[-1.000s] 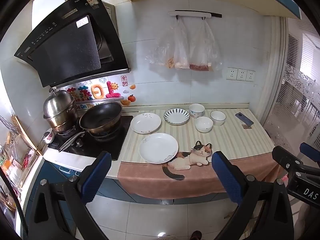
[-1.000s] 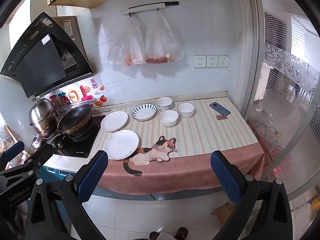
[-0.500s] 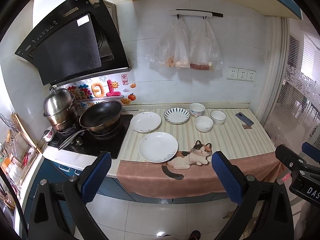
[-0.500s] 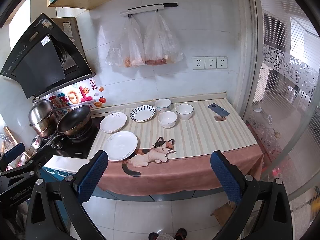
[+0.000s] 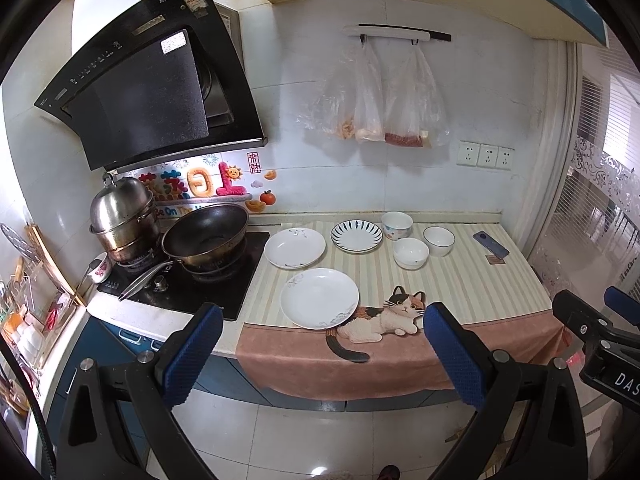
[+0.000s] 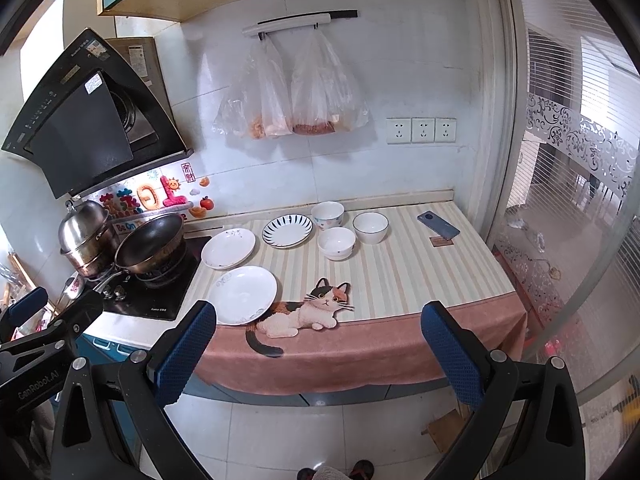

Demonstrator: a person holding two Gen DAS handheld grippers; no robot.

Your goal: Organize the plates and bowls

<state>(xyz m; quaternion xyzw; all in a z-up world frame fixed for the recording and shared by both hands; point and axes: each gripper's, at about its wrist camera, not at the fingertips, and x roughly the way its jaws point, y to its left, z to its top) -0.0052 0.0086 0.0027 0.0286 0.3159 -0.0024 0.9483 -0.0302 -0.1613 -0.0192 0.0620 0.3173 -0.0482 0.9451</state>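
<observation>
Both hand-held grippers, the left hand-held gripper [image 5: 318,354] and the right hand-held gripper [image 6: 320,354], are hanging wide open and empty above the tiled floor, well short of the striped worktop [image 6: 408,268]. Lying on it are a large white plate [image 5: 319,297] near the front edge, a second white plate [image 5: 295,247] beside the black stove [image 5: 188,284], and a blue-striped plate [image 5: 356,236] further back. Three white ceramic bowls [image 5: 411,253] are clustering just right of the plates, with a blue phone [image 5: 490,244] lying apart.
</observation>
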